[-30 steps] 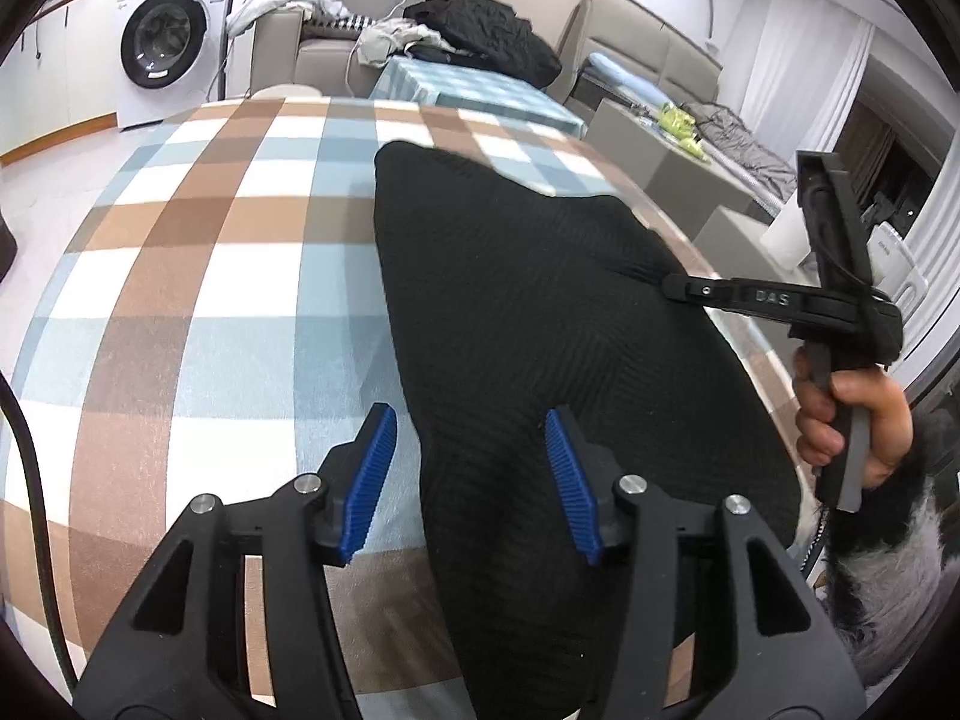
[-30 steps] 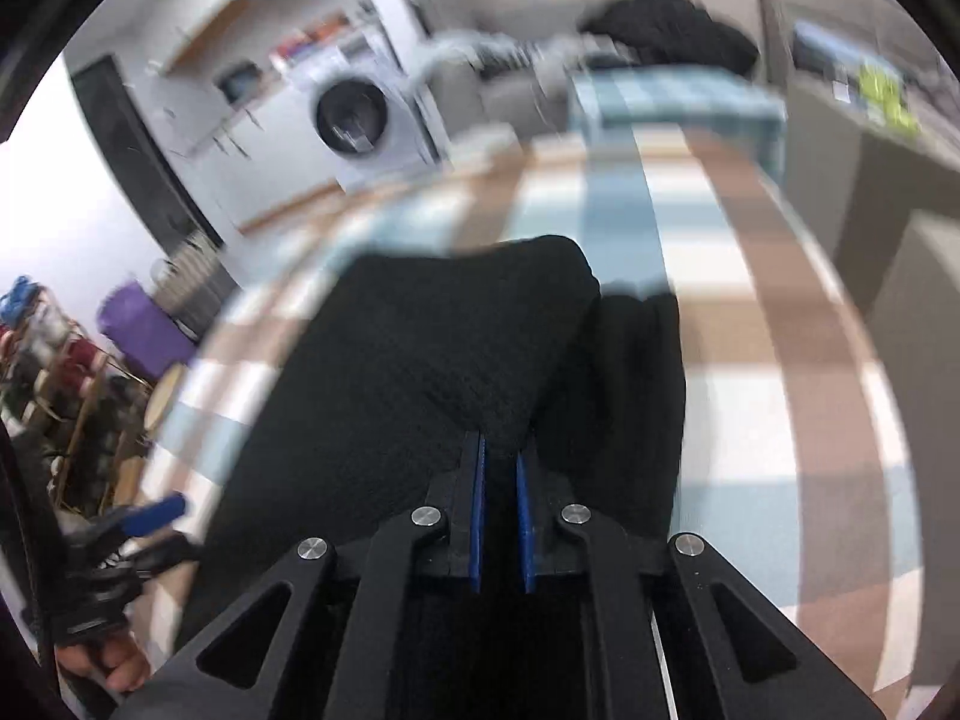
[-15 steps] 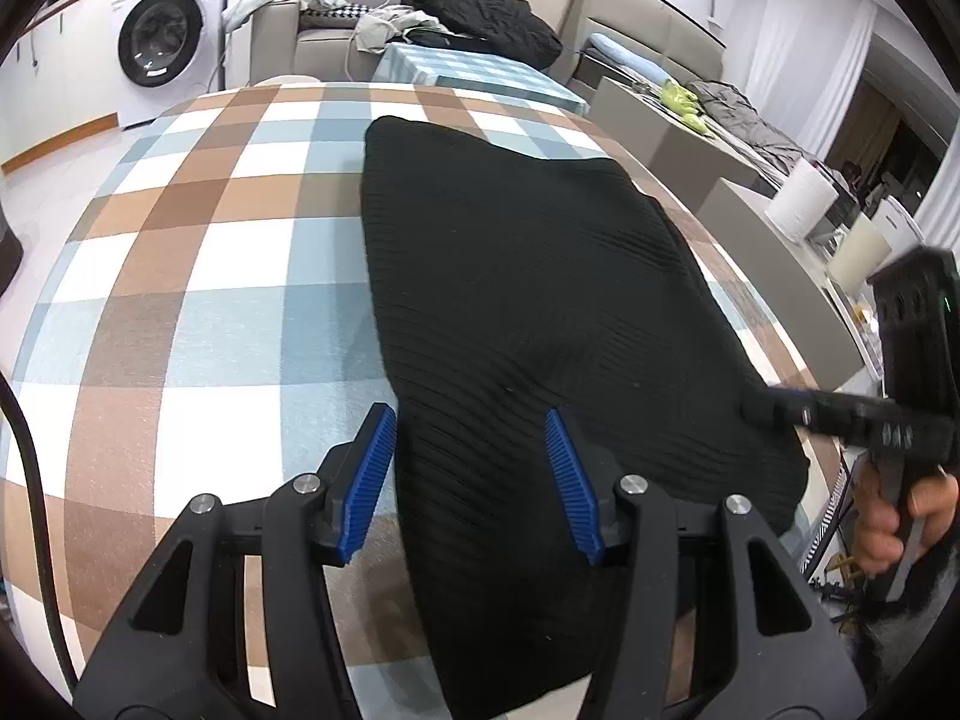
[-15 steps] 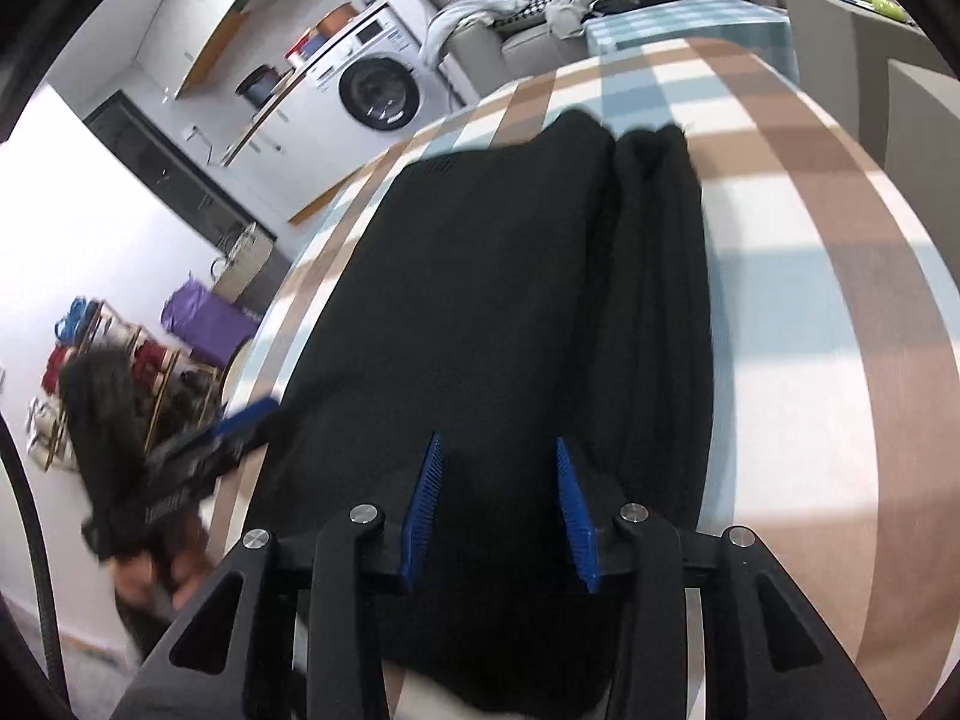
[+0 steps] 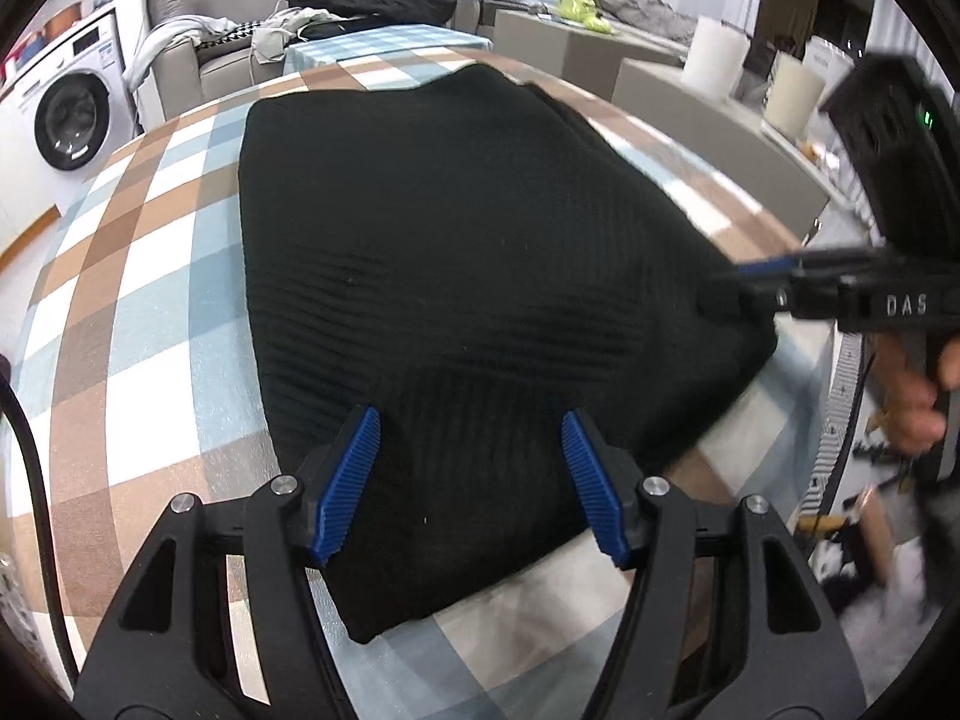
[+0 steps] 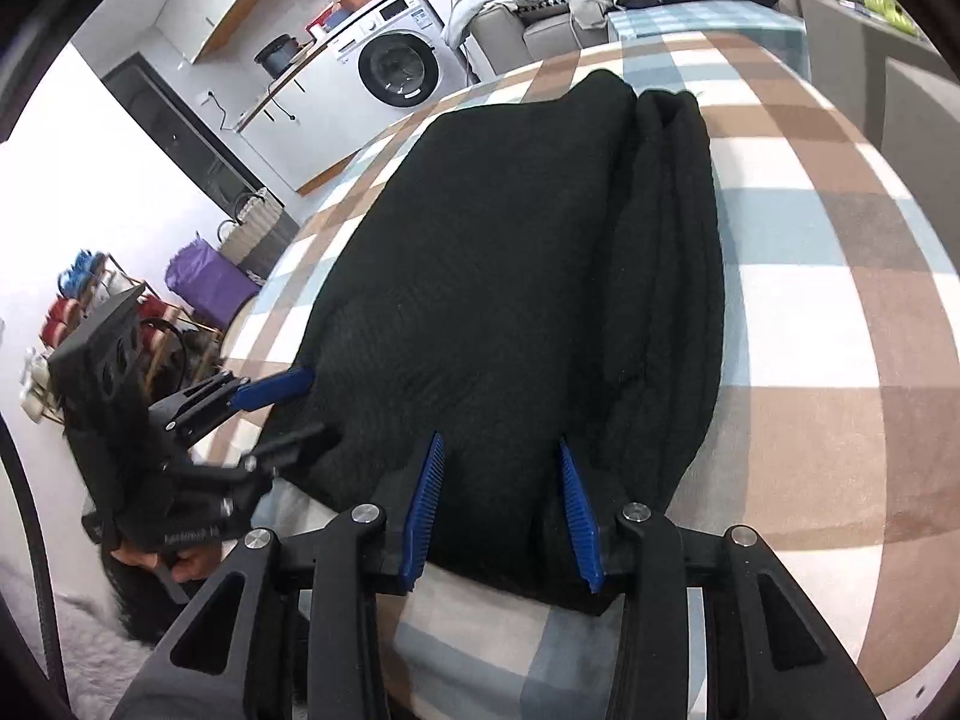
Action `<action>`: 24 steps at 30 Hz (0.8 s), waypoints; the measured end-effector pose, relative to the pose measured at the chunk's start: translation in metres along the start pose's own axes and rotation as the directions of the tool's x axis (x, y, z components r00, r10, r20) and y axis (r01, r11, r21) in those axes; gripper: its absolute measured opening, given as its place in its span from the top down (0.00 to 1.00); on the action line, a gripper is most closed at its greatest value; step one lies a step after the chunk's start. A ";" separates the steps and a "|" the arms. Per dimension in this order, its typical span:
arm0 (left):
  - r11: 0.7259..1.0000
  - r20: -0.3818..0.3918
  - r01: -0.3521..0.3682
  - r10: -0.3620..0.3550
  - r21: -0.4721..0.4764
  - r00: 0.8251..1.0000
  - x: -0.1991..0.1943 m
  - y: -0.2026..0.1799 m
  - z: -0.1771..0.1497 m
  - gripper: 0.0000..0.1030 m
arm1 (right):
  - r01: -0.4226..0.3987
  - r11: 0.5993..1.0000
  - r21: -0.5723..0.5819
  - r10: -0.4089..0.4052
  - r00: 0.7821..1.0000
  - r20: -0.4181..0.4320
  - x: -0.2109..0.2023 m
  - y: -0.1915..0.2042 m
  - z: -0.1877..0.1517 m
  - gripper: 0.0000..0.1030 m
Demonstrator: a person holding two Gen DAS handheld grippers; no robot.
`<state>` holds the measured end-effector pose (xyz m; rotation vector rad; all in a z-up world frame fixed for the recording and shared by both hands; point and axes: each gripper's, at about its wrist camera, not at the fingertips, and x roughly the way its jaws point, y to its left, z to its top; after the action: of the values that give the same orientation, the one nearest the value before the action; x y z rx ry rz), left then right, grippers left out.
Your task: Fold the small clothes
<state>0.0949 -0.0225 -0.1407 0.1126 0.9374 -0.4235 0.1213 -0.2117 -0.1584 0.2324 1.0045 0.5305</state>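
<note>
The black knit garment lies flat on the checked tablecloth, already doubled lengthwise, its folded-in layers bunched along the side to the right of my right gripper. Both tools sit at its near hem, evidently so each can take a corner for the next fold away from me. My left gripper has its jaws opening, cloth below and between them but not pinched. My right gripper's jaws are closing astride the hem; the pads do not yet press the cloth.
</note>
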 end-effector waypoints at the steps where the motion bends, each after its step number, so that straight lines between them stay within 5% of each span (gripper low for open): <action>1: 1.000 0.001 0.000 0.000 0.009 1.000 0.000 -0.001 -0.001 0.41 | 0.012 1.000 -0.018 -0.012 1.000 -0.002 0.001 0.003 0.000 0.75; 3: 1.000 -0.002 0.007 -0.007 0.008 1.000 -0.001 -0.001 -0.002 0.40 | 0.048 0.997 -0.053 -0.048 0.999 -0.003 0.001 0.009 0.001 0.84; 11: 1.000 -0.010 0.019 -0.019 0.017 1.000 -0.002 0.001 -0.002 0.39 | 0.087 0.990 -0.115 -0.081 0.995 0.056 -0.022 0.026 0.002 0.91; 24: 0.999 0.012 0.049 -0.049 -0.009 0.999 -0.011 0.003 0.001 0.39 | 0.143 0.985 -0.098 -0.142 0.990 0.022 -0.009 0.016 -0.005 0.91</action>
<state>0.0910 -0.0170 -0.1312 0.0788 0.9319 -0.4645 0.1086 -0.2030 -0.1479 0.0749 0.9696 0.4464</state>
